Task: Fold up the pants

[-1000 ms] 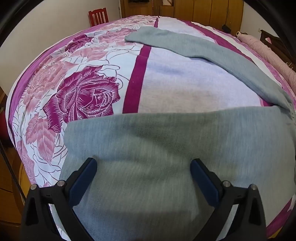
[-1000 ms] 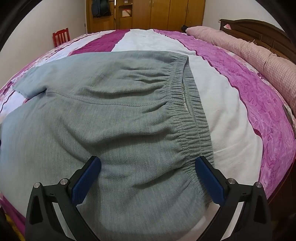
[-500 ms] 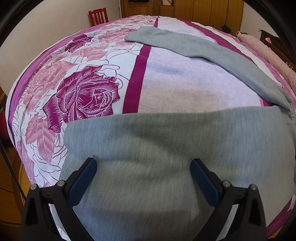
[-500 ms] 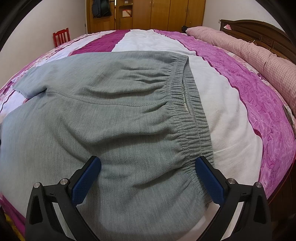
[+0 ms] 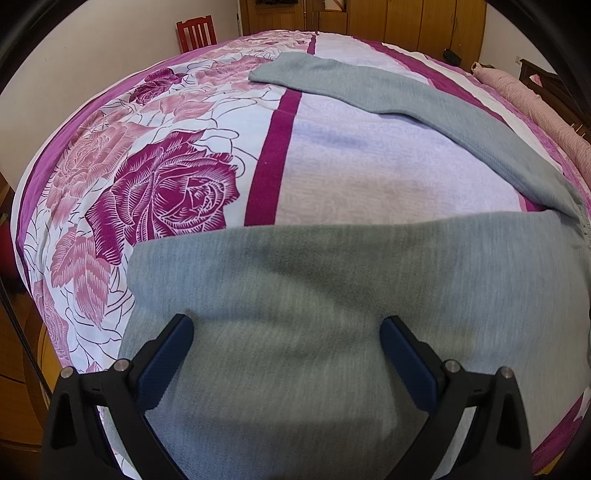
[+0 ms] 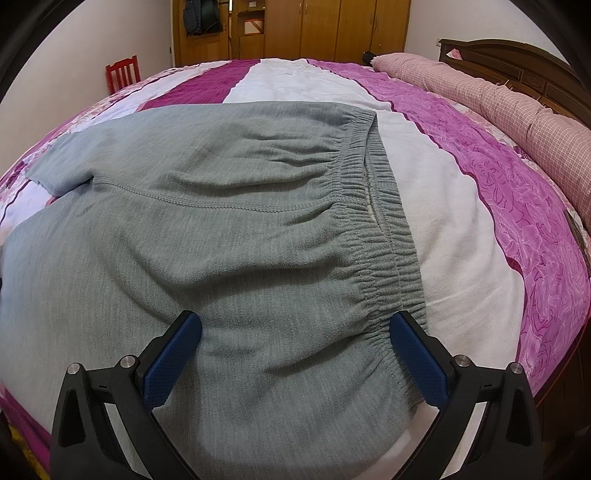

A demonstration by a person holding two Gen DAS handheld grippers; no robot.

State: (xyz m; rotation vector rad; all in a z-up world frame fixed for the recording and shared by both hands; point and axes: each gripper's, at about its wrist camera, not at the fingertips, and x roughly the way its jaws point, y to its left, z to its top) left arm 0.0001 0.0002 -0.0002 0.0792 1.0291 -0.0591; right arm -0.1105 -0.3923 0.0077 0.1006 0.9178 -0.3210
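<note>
Grey sweatpants (image 6: 229, 236) lay spread flat on bedspread (image 5: 177, 155), ready for folding; left gripper (image 5: 286, 334) and right gripper (image 6: 295, 328) hovered, jaws wide apart, gripping nothing.

Bedspread (image 5: 388, 177) with magenta rose print and purple stripes spreads ahead of both grippers. Red chair (image 5: 195, 35) far ahead-left, against pale wall. Wooden wardrobe (image 6: 332, 29) straight ahead, beyond bed's far edge. Pink checked bolster (image 6: 498, 107) ahead-right, touching dark carved headboard (image 6: 524, 70). Dark bag (image 6: 201, 16) hangs ahead-left at wardrobe.
</note>
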